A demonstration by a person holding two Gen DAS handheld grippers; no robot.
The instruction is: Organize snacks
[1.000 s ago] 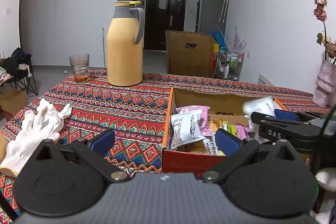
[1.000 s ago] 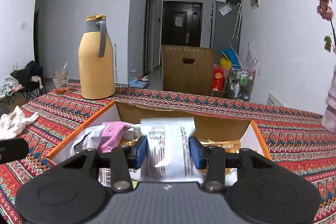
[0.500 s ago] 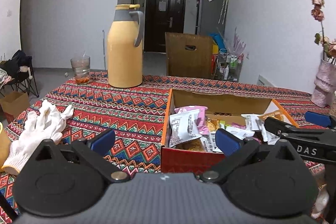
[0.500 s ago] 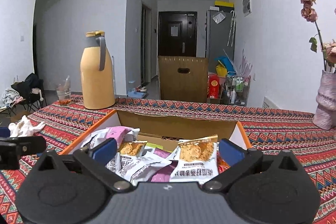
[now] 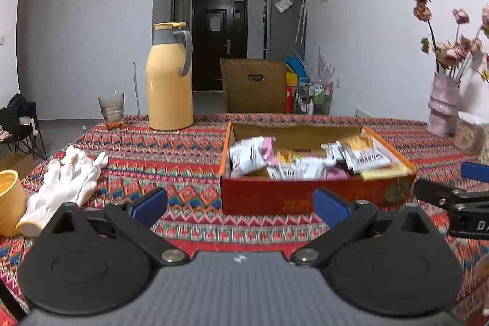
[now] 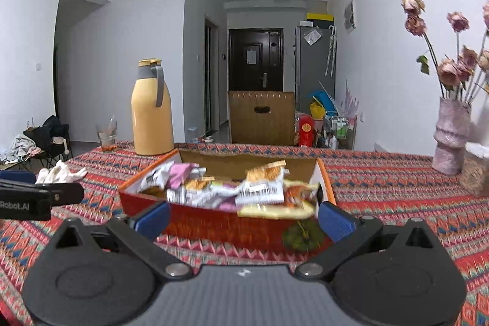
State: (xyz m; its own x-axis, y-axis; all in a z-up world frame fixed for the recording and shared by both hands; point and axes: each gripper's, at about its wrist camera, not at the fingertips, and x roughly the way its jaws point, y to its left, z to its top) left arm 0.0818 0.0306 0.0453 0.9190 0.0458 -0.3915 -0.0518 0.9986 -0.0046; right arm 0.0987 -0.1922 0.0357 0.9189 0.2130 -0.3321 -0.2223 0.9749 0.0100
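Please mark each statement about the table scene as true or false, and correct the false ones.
1. The snack packets lie inside the red box. True.
2. The right gripper holds a packet. False: its jaws stand open with nothing between them.
3. The yellow thermos stands upright on the tablecloth. True.
4. The white gloves lie inside the box. False: they lie on the cloth, apart from it.
5. The left gripper is shut. False: it is open and empty.
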